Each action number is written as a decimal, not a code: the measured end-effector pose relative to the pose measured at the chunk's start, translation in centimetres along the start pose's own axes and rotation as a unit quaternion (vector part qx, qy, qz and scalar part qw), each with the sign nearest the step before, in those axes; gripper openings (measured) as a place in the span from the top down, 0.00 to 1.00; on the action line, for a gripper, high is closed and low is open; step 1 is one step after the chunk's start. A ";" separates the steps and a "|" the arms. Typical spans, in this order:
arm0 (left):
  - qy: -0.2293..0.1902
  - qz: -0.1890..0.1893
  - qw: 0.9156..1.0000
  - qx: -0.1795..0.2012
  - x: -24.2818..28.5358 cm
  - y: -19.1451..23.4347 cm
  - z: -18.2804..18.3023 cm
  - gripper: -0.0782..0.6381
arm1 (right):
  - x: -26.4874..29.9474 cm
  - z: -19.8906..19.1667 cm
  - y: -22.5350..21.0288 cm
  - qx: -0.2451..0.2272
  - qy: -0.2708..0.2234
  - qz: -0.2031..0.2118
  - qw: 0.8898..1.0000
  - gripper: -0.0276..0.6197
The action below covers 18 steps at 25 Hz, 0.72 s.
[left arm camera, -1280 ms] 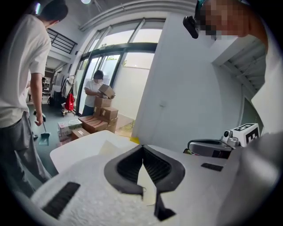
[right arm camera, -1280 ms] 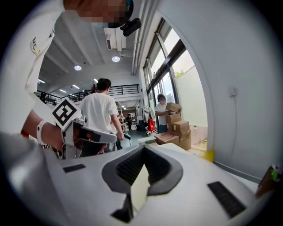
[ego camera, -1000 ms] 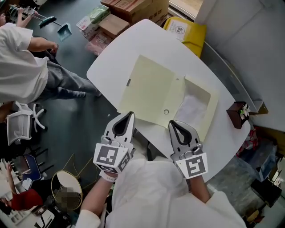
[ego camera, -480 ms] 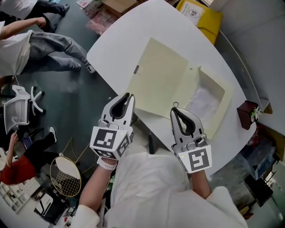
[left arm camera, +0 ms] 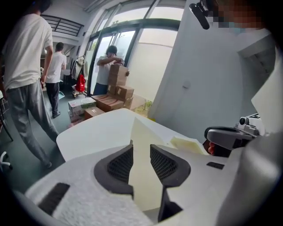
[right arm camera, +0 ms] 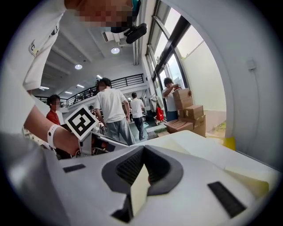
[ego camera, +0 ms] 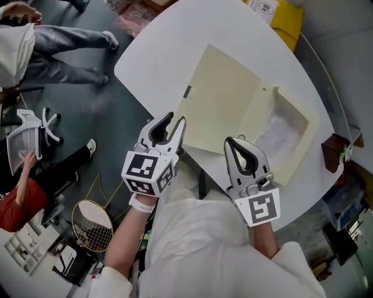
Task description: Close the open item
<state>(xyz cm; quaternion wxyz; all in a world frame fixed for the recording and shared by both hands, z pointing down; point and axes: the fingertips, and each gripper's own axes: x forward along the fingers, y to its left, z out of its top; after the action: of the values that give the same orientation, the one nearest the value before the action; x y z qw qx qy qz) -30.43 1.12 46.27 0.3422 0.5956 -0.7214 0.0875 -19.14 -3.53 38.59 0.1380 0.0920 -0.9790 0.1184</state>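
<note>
An open cream box lies on the white table (ego camera: 169, 41). Its flat lid (ego camera: 224, 102) is spread to the left, and its tray (ego camera: 291, 134) on the right holds white paper. My left gripper (ego camera: 173, 123) sits at the lid's near left edge with its jaws opening. In the left gripper view the lid (left arm camera: 140, 145) shows in the gap of the left gripper (left arm camera: 141, 149), and the pads do not press on it. My right gripper (ego camera: 233, 141) is shut and empty, just off the box's near edge. Its tips meet in the right gripper view (right arm camera: 143, 148).
A small brown box with a flower (ego camera: 335, 152) stands at the table's right edge. A yellow bag (ego camera: 280, 14) lies beyond the far side. People, a white chair (ego camera: 26, 145) and a racket (ego camera: 93, 224) occupy the floor at left. Stacked cartons (left arm camera: 117, 84) stand by the windows.
The left gripper's jaws have gone from shut to parted, and it has edged up to the lid's near left edge. The right gripper has stayed shut near the box's front.
</note>
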 end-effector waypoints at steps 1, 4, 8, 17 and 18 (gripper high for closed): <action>0.006 0.000 1.000 -0.001 0.6 0.4 -0.4 0.73 | 0.3 -0.2 -0.1 0.003 0.000 -0.001 1.000 0.93; 0.025 -0.003 1.000 -0.004 2.3 1.2 -1.5 0.72 | 1.0 -0.8 -0.7 0.010 0.004 -0.004 1.000 0.93; 0.055 -0.016 0.998 -0.008 3.5 1.8 -3.1 0.69 | 1.9 -1.5 -1.1 0.021 0.009 -0.011 1.000 0.93; 0.090 -0.044 0.995 -0.020 5.2 2.4 -5.6 0.68 | 2.2 -2.4 -2.0 0.037 0.008 -0.030 0.999 0.93; 0.093 -0.046 0.994 -0.021 5.5 2.5 -5.9 0.68 | 2.2 -2.6 -2.0 0.037 0.009 -0.030 0.999 0.93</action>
<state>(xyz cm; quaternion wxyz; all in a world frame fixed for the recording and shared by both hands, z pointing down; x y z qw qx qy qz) -30.78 0.57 54.63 0.4241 0.6098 -0.6601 0.1115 -20.12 -5.10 42.09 0.1465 0.1254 -0.9695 0.1512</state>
